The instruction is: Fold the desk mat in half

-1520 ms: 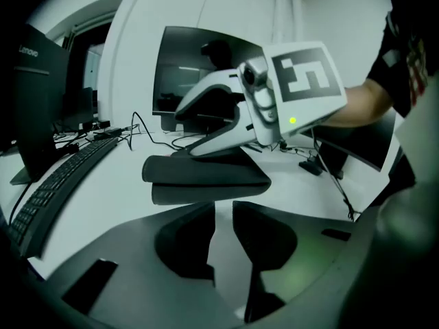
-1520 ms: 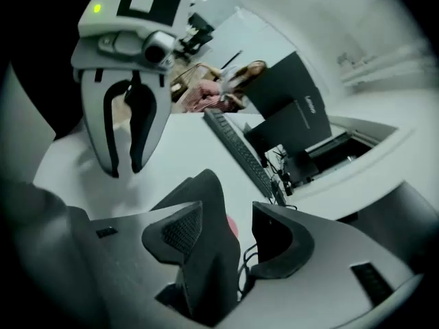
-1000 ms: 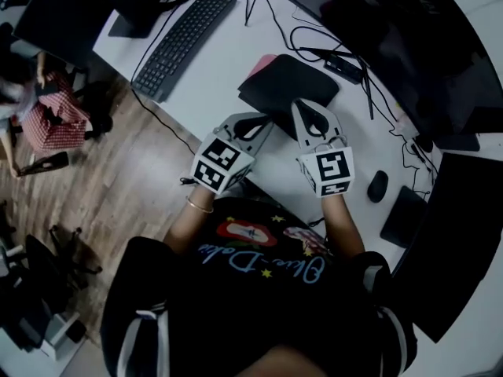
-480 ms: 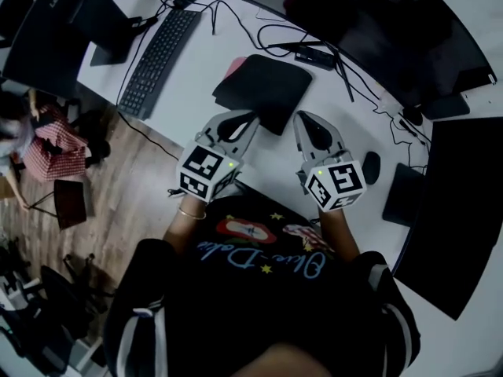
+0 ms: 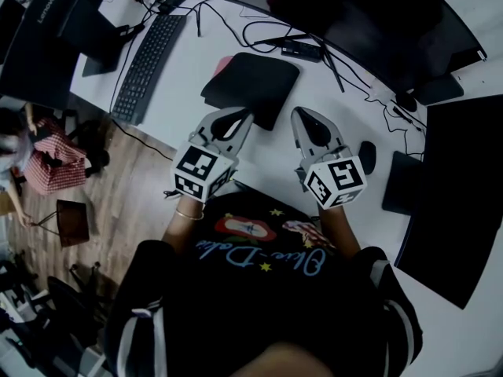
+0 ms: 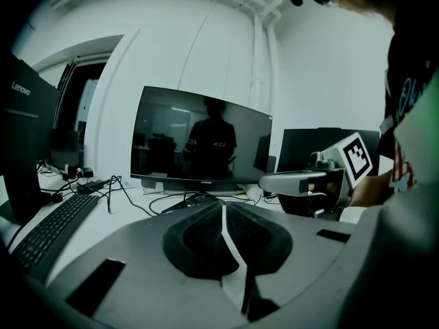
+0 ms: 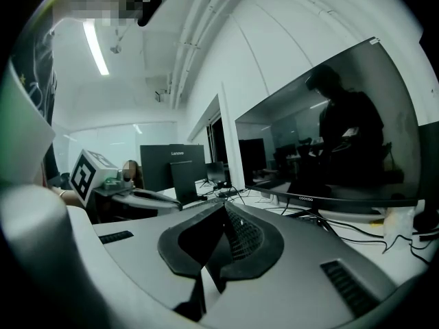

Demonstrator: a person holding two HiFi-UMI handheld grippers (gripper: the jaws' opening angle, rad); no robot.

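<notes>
Both the left gripper (image 5: pixel 236 118) and the right gripper (image 5: pixel 305 119) are hovering with jaws pressed shut on nothing, just short of the black rectangular desk mat (image 5: pixel 253 83) lying apparently doubled on the white counter (image 5: pixel 196 77), where its unpinned upper layer may be springing back open.

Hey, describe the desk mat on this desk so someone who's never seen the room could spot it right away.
Start at the long white desk in front of the wide curved monitor. Between the black keyboard and the small black mouse lies the desk mat, a flat dark slab with rounded corners. Only it shows a pink edge peeking out at its far left corner.
</notes>
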